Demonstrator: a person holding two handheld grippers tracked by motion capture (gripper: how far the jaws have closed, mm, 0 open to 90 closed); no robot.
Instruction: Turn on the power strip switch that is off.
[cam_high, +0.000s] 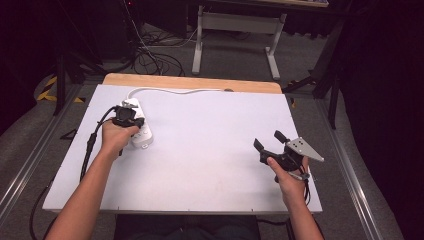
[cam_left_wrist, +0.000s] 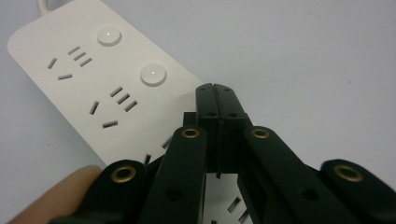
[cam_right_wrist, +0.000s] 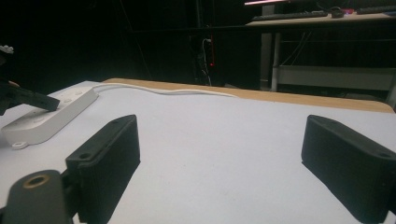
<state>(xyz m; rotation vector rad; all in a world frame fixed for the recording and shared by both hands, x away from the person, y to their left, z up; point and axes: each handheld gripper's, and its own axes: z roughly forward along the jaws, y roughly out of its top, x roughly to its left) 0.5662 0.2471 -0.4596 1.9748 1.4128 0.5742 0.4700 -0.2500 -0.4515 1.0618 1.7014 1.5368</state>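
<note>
Left tongs pressed together over the power strip; right tongs spread wide above bare desk.

Desk (cam_high: 200, 150): white top, wooden strip along far edge. Power strip (cam_high: 139, 125): white, flat on the desk's far-left part, its white cord (cam_high: 175, 91) running along the far edge. Left tongs (cam_high: 127, 117): jaws closed against each other, nothing between them, tips over the strip's face beside a round button (cam_left_wrist: 153, 74). Right tongs (cam_high: 267, 140): near the desk's right edge, well apart from the strip, jaws wide and empty.
</note>
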